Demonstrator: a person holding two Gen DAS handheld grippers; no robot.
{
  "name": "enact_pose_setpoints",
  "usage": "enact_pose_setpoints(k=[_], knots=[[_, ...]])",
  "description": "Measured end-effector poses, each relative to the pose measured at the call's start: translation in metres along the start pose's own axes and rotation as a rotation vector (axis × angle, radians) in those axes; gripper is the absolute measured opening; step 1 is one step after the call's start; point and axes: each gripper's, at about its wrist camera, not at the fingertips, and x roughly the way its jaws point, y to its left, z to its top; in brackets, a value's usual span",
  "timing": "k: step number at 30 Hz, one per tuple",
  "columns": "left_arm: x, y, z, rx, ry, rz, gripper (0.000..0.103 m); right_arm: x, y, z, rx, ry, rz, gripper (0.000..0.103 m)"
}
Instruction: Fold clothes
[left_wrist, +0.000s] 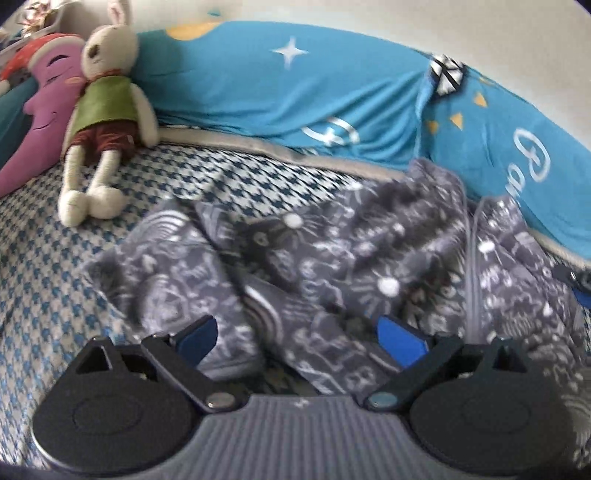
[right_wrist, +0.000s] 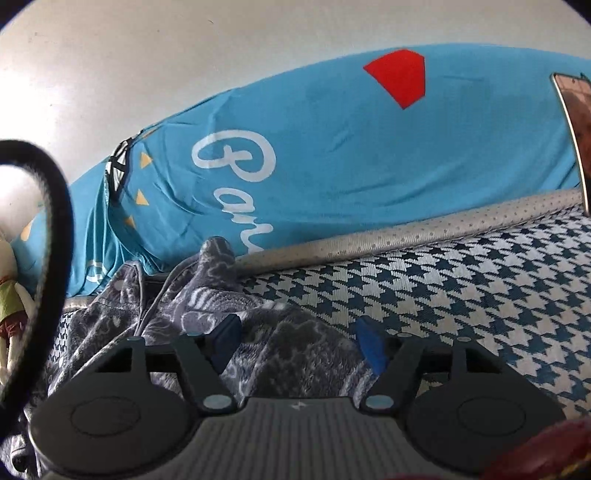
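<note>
A grey garment (left_wrist: 314, 266) with a white doodle print lies crumpled on the houndstooth bed cover (left_wrist: 44, 280). A grey drawstring (left_wrist: 472, 258) runs across it. My left gripper (left_wrist: 295, 338) hovers open just over its near folds, blue pads (left_wrist: 199, 338) spread wide with cloth below them. In the right wrist view the same garment (right_wrist: 288, 339) bunches under my right gripper (right_wrist: 299, 343), which is open, its pads (right_wrist: 369, 345) either side of a raised fold. Nothing is pinched in either one.
A long blue pillow (left_wrist: 295, 85) with white lettering lines the wall behind the bed. A plush rabbit (left_wrist: 103, 122) and a purple moon cushion (left_wrist: 44, 107) sit at far left. A black cable (right_wrist: 55, 229) loops at the left of the right wrist view.
</note>
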Motion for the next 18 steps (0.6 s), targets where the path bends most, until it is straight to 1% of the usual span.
enact_pose_setpoints(k=[4, 5, 7, 9, 10, 11, 12, 15, 18], knots=[[0.008, -0.013, -0.007, 0.036, 0.040, -0.011, 0.099, 0.013, 0.001, -0.003, -0.001, 0.039, 0.023, 0.070], [0.010, -0.015, -0.008, 0.041, 0.050, -0.015, 0.099, 0.015, 0.002, -0.004, -0.009, 0.046, 0.028, 0.071], [0.013, -0.019, -0.011, 0.049, 0.069, -0.025, 0.099, 0.018, 0.008, -0.005, -0.044, 0.043, 0.009, 0.067], [0.015, -0.022, -0.013, 0.058, 0.082, -0.031, 0.099, 0.020, 0.013, -0.005, -0.075, 0.045, -0.017, 0.041], [0.016, -0.025, -0.014, 0.066, 0.087, -0.032, 0.099, 0.020, 0.015, -0.004, -0.087, 0.048, -0.018, 0.036], [0.017, -0.027, -0.015, 0.073, 0.091, -0.032, 0.099, 0.021, 0.016, -0.004, -0.092, 0.051, -0.005, 0.024], [0.019, -0.029, -0.016, 0.079, 0.095, -0.032, 0.099, 0.021, 0.017, -0.005, -0.097, 0.052, 0.011, 0.019], [0.020, -0.034, -0.017, 0.088, 0.099, -0.039, 0.100, 0.019, 0.021, -0.004, -0.125, 0.030, -0.003, 0.016], [0.020, -0.038, -0.017, 0.094, 0.097, -0.045, 0.100, 0.010, 0.028, 0.005, -0.144, -0.054, -0.029, 0.015]])
